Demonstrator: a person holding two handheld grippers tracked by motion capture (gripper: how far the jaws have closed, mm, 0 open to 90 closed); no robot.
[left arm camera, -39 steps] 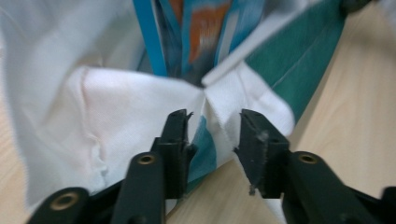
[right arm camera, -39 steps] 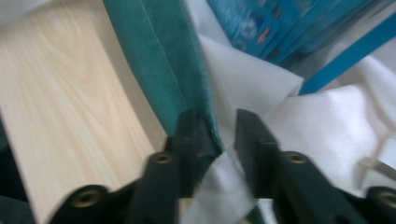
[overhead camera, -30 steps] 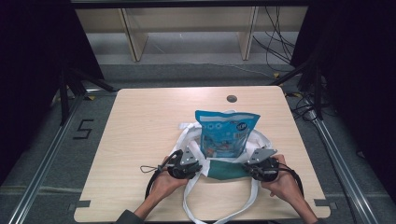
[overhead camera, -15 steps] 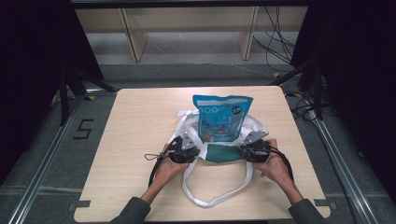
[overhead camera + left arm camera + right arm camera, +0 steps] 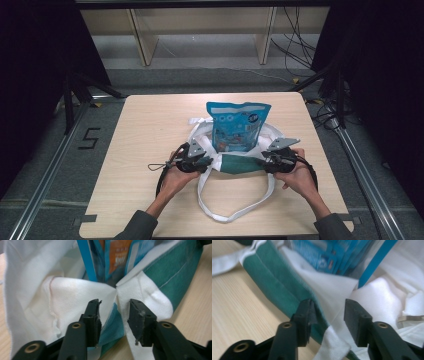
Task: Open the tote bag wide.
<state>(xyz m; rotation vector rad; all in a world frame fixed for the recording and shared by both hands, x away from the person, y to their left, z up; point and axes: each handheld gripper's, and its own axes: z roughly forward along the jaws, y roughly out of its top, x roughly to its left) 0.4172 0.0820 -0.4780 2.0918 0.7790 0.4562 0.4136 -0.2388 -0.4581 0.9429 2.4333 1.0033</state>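
A white tote bag with a green rim (image 5: 240, 164) lies in the middle of the table (image 5: 150, 130), and a blue snack packet (image 5: 236, 125) stands in its mouth. My left gripper (image 5: 207, 161) is at the bag's left corner and my right gripper (image 5: 262, 162) at its right corner. In the left gripper view the jaws of the left gripper (image 5: 113, 306) have just been opening, and a loose fold of bag cloth (image 5: 62, 295) lies between them below the packet (image 5: 112, 257). The right gripper (image 5: 329, 307) has also just been opening, its jaws astride the green rim (image 5: 269, 275) without pinching it.
The bag's white handle loop (image 5: 225, 215) trails on the table toward the person. Wooden shelf legs (image 5: 142, 40) stand beyond the far edge. Cables (image 5: 300, 45) lie on the floor at the right, and a "5" mark (image 5: 89, 139) at the left.
Both hands have moved away from the table's front edge, taking the bag's mouth with them. The handle loop now lies stretched out behind them.
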